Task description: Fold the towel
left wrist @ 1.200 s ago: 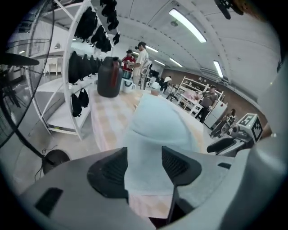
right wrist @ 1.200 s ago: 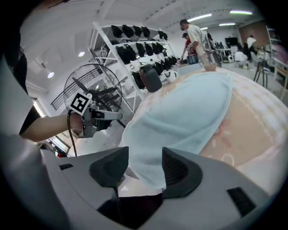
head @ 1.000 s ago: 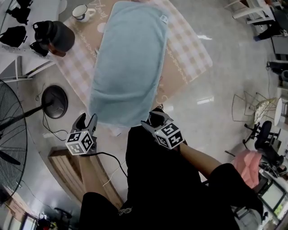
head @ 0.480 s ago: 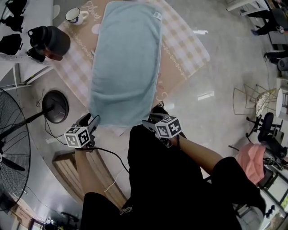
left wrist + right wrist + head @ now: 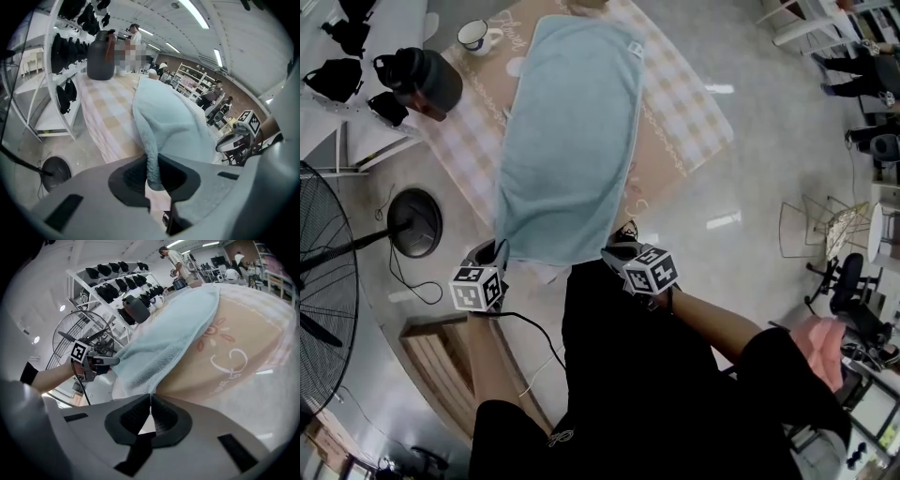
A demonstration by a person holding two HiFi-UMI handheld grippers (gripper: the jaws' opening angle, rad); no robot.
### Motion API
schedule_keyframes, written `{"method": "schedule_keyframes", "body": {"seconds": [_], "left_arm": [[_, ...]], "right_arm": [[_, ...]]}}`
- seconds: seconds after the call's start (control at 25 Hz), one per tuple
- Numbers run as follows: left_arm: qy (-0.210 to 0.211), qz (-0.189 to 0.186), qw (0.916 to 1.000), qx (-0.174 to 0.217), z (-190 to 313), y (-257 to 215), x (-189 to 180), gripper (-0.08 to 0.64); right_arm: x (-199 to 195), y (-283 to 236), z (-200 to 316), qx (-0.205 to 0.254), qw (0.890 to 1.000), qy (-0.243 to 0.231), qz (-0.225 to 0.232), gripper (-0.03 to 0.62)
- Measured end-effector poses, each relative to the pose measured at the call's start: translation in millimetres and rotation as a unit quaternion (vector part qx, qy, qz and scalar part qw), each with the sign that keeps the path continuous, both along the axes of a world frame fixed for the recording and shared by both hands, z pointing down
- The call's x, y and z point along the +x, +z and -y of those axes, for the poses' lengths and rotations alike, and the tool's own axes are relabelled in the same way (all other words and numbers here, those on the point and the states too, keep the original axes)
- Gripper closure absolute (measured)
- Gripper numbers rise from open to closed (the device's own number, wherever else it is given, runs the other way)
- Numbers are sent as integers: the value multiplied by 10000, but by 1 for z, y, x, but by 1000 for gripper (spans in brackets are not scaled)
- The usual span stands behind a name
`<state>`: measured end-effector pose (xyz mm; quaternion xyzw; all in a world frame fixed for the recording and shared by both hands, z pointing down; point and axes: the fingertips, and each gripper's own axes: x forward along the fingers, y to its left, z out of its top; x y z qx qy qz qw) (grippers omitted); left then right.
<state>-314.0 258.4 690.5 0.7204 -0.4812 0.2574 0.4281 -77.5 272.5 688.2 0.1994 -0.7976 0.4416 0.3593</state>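
Towel near corners pinched by left hand-held gripper and right hand-held gripper, jaws just closed; jug, mug beyond.

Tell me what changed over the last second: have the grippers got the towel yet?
Both sets of jaws have just been closing. The left gripper now pinches the towel's near left corner. The right gripper looks shut on the near right corner, at its jaw tips. The towel itself stays spread on the table, unfolded. The jug and mug have not moved.
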Motion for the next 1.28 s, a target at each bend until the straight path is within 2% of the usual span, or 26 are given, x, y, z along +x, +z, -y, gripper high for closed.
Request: {"method": "schedule_keyframes", "body": {"seconds": [0.08,0.16,0.36,0.68,0.88,0.96,1.28], "left_arm": [[15,118,9999,9,0,-4,1,509],[-64,75,9999,80,2,-14,2,509],[-319,63,9979,562,26,-51,-3,509],[-444,-647,9911,1076,65,-101,18,509],[-676,-1492,9783,1270,89,-128,25,509],[-651,-1630,9752,1345,97,-137,25,509],[-595,-1220,9803,1433,127,-143,27,509]], "right_arm": [[-3,-6,0,62,10000,-76,17,581],[-6,-15,1,134,9998,-156,62,581],[-14,-48,19,456,9984,-185,262,581],[-14,-105,55,717,9943,197,770,581],[4,-126,81,759,9908,571,969,581],[13,-132,94,787,9890,727,1016,581],[43,-140,158,1076,9822,1065,1112,581]]}}
